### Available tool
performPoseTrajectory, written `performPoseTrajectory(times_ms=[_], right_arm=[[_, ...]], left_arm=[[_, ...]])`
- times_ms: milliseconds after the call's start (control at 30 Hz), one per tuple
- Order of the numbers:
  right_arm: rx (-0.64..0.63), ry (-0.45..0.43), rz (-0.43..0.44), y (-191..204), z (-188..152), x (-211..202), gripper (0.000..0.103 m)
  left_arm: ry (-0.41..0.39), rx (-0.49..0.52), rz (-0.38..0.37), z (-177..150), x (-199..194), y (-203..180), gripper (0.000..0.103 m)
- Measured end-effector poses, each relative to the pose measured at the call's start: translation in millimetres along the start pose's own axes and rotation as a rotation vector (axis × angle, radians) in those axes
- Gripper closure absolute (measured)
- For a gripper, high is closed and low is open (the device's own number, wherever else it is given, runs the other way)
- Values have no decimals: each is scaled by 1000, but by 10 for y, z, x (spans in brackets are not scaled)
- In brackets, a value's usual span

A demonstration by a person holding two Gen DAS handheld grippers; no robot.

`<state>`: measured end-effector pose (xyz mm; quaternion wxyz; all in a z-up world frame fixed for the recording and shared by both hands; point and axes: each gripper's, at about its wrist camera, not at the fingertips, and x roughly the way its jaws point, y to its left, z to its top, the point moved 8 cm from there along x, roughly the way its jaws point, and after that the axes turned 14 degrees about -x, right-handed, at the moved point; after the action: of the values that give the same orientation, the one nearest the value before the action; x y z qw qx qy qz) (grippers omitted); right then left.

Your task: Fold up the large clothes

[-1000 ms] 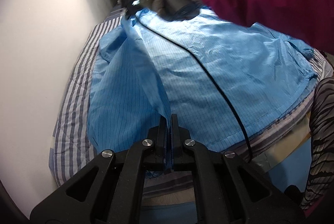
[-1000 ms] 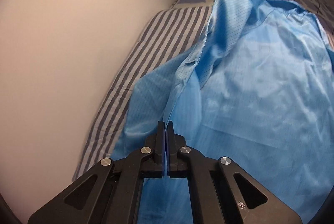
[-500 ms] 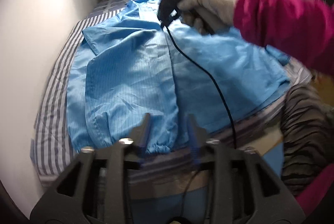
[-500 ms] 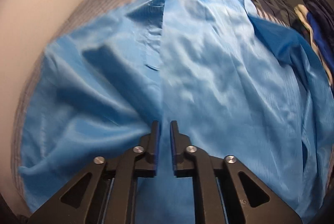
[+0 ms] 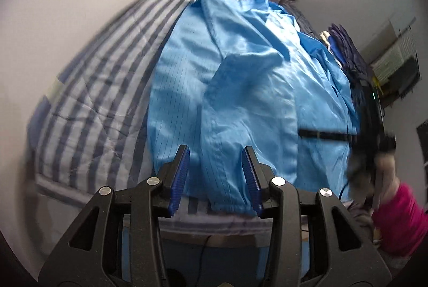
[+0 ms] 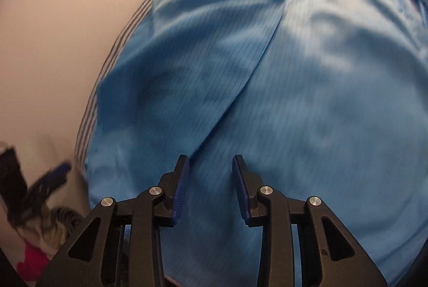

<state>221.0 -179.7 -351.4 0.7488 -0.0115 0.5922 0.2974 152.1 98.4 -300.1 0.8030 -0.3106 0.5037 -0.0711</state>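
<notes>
The right gripper [image 6: 210,184] hangs over the blue garment [image 6: 294,99], jaws apart and empty; a folded flap lies across it, striped sheet [image 6: 125,38] beside, blurred shape, perhaps the other gripper [image 6: 50,182], lower left

A light blue pinstriped garment [image 5: 240,89] lies spread on the striped bed [image 5: 107,89], one sleeve folded inward over its body (elastic cuff at the near edge), fabric glossy and softly wrinkled.

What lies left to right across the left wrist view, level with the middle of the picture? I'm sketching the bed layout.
White wall → striped bedsheet → blue pinstriped garment → dark purple clothes pile.
</notes>
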Motion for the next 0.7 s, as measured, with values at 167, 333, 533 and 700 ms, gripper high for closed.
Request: performPoseTrajectory(times_ms=[167,333,533,700], right_arm=[[-12,-15,19,210,-74,151,69],[4,-23,99,372,-60,207,102],[-55,-25,142,698,-69,165,103],[-163,41,61,840,-82,301,103]], left_arm=[[58,-41,-8,-31,289,18,69],[18,-19,19,-70,299,-22,103],[-97,-41,42,-139,-199,137,103],[-68,-84,115,-257,-117,454,103]])
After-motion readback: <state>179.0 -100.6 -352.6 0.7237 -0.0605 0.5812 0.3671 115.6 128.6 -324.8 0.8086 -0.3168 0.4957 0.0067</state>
